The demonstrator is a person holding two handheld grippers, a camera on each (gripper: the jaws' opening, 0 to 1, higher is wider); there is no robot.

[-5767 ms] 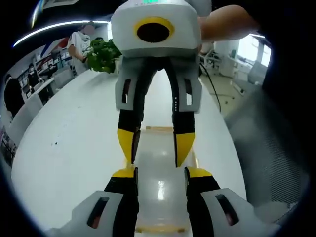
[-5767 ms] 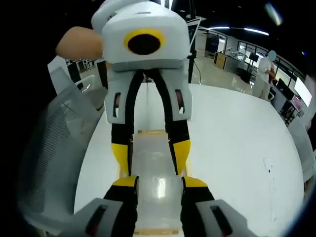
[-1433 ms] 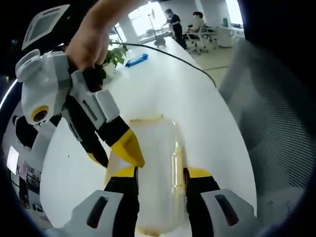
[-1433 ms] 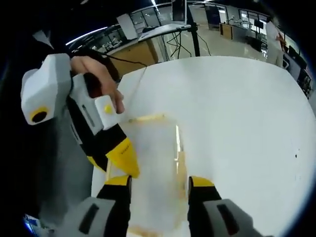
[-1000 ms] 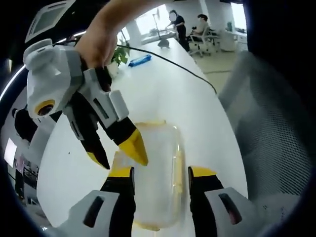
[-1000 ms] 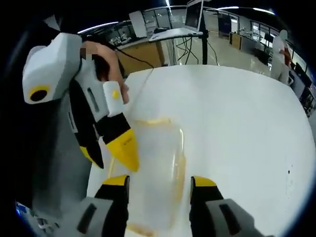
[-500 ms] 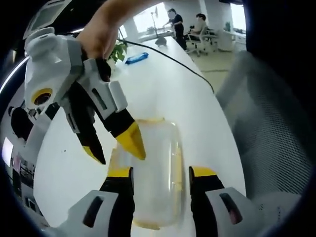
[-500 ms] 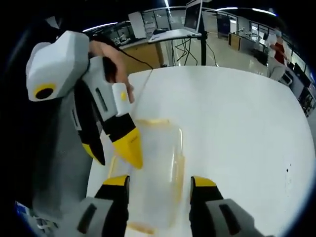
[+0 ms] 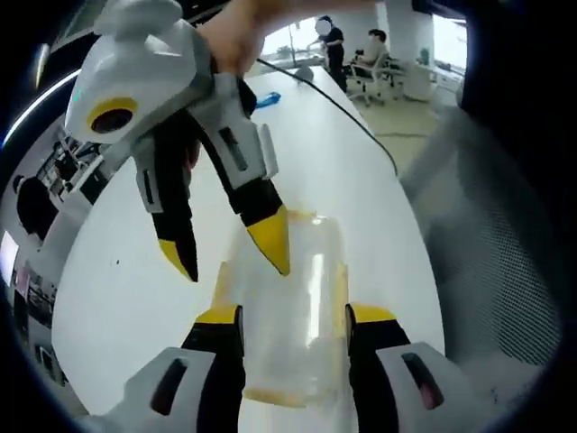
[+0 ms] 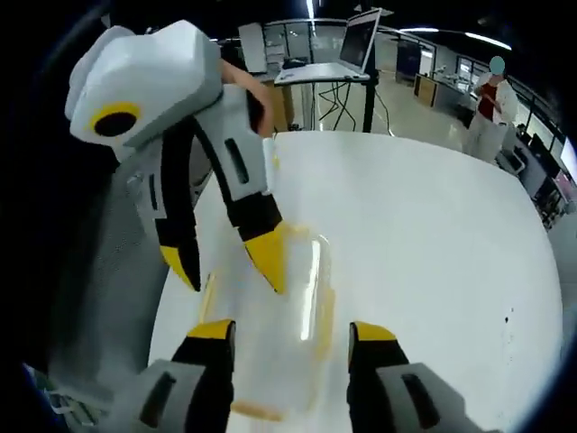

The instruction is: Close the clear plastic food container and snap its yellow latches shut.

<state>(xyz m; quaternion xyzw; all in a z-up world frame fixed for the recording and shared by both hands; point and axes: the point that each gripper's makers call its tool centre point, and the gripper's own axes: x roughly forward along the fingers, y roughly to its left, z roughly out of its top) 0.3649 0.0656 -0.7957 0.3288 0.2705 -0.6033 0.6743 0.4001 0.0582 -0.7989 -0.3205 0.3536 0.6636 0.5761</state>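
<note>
The clear plastic food container (image 9: pixel 297 338) lies flat on the white table (image 9: pixel 135 271), with yellow latch strips along its right side (image 9: pixel 342 281) and near end (image 9: pixel 270 395). My left gripper (image 9: pixel 295 317) hangs open over it, one jaw on each side. In the left gripper view my right gripper (image 9: pixel 233 268) reaches down from the upper left. It is open, and one yellow tip is over the container's far left part. The right gripper view shows the same container (image 10: pixel 270 356) between my open right gripper (image 10: pixel 291 332). The open left gripper (image 10: pixel 233 281) is above its left edge.
A grey mesh chair (image 9: pixel 491 253) stands beside the table's edge and is also in the right gripper view (image 10: pixel 113 271). A black cable (image 9: pixel 361 126), a blue object (image 9: pixel 267 99) and a laptop on a stand (image 10: pixel 365 41) lie farther off. People stand in the background.
Over the last second each gripper has risen and swung closer in the other's view, its tips now spread wider above the container's far left part. The container has stayed put.
</note>
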